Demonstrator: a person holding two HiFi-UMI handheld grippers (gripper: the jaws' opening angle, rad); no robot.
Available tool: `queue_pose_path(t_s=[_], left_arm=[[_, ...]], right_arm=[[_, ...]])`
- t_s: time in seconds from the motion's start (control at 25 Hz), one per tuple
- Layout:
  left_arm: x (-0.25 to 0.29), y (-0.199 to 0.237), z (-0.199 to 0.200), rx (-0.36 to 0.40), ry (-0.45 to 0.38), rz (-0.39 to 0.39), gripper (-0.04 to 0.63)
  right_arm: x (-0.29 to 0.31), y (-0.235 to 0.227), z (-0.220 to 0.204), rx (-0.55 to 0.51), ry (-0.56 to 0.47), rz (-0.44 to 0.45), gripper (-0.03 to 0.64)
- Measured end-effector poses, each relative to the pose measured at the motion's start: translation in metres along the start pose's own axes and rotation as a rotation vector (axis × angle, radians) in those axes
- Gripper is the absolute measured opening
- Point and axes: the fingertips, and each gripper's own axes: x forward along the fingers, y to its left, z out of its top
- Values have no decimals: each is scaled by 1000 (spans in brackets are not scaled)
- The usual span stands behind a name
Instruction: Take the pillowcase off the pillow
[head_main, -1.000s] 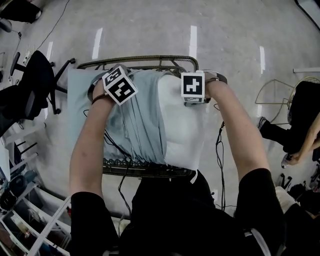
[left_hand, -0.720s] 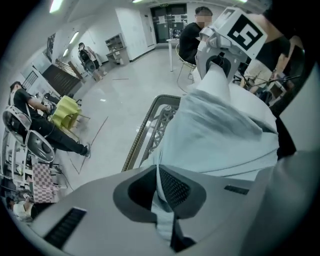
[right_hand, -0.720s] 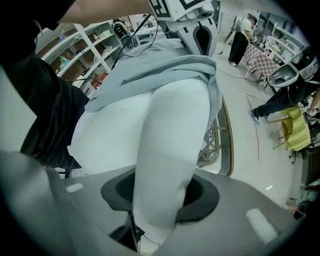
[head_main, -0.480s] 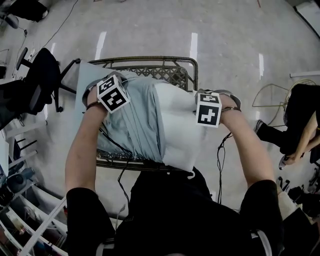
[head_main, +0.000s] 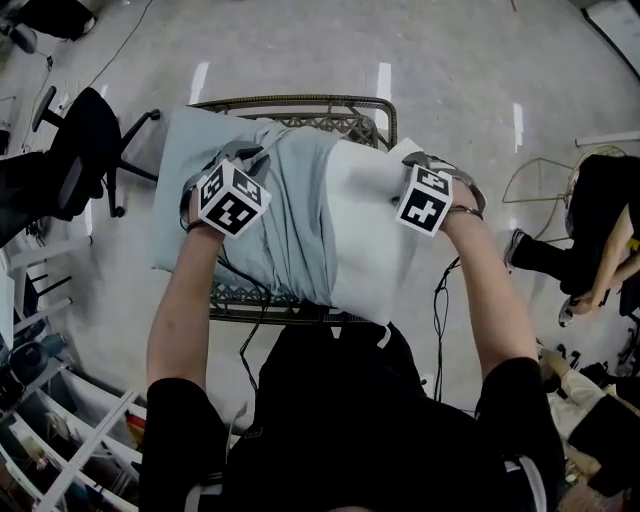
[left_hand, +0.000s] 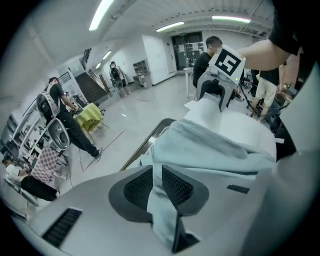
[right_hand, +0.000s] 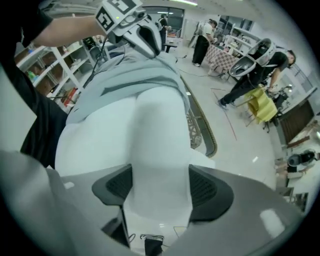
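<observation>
Though half bare, pillow (head_main: 370, 230) lengthwise left-right.

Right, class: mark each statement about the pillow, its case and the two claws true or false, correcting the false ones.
1. The left claw pinches the grey-blue pillowcase. True; its jaws have just been opening, cloth between them.
2. The right claw holds nothing. False: it clamps the white pillow, though its jaws have just been opening.
3. The pillowcase is fully off. False: it covers part of the pillow.
4. A metal frame stands under the pillow. True.
</observation>
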Motion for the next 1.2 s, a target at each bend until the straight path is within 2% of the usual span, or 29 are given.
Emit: queue_pose_path(t_s=[0.12,0.2,0.32,0.48,0.64,0.76,0.92,1.0,1.08,1.2], left_arm=[[-26,-24,-16,-44,-49,-3,68],[-41,-45,-33,-70,-76,-20,69],[-55,-81,-61,-91,-94,-56,75],[-60,-138,-92,-93,-69,-126,99],[-66,-172,-108,-111,-57,-140,123],[-72,-190,-121,-156,-51,-130,152],[-70,-219,-149,-226,-26,-82,207],[-61,-223,-168,-210,0,-3,227],[-50,-218,-178,-186,-11,88,229],[-42,-211,-178,-177,-38,170,217]], right_arm=[[-22,11,-2,92,-65,-126,345],[-37,39,4,133,-117,-150,344],[-39,113,18,121,-164,-105,342],[-15,208,21,106,-161,-23,344],[-4,243,20,95,-144,-25,353],[1,256,19,89,-142,-55,403],[16,266,8,66,-115,-198,459],[32,268,1,24,-82,-303,490],[49,264,-5,-32,-52,-417,526],[62,252,-8,-53,-62,-531,518]])
